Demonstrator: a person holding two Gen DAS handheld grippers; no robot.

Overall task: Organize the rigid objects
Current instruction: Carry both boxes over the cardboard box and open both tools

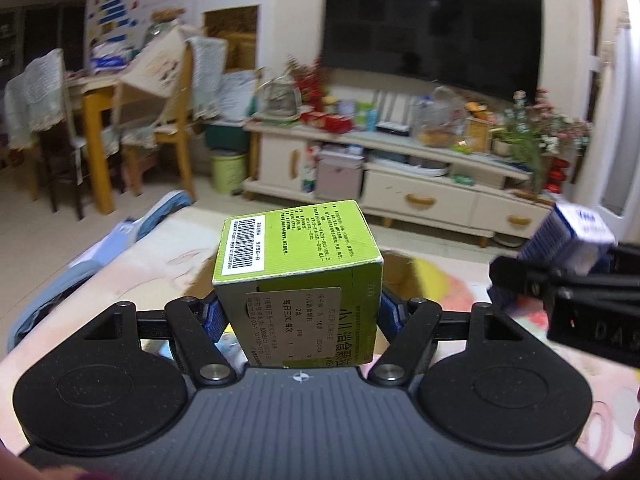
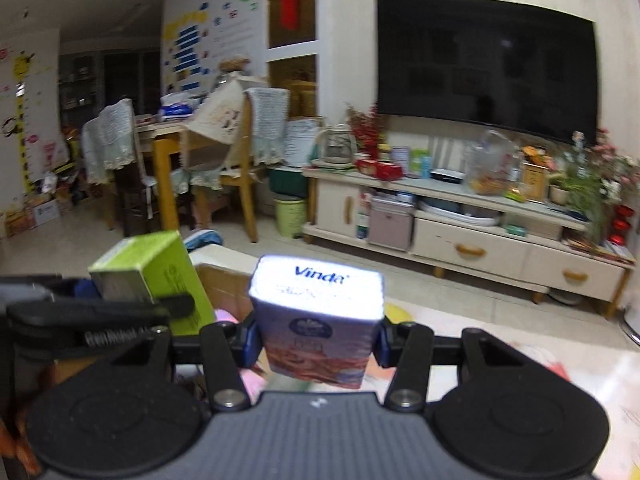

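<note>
Clamping green box (image 1: 298, 280) in left gripper (image 1: 299, 312) | right gripper (image 2: 316, 340) squeezing tissue pack (image 2: 318, 320)

Clearances: open floor (image 2: 400, 280) ahead of both held loads, a green box (image 1: 296, 264) and a tissue pack (image 2: 320, 312) carried side by side and close; beyond, a cluttered TV cabinet (image 2: 472, 248) blocks right, chairs (image 2: 240, 168) and dining table (image 2: 168, 136) block left.

The box (image 1: 298, 276) sits left of the tissue pack (image 2: 318, 320) (both above the table (image 1: 160, 264)).
</note>
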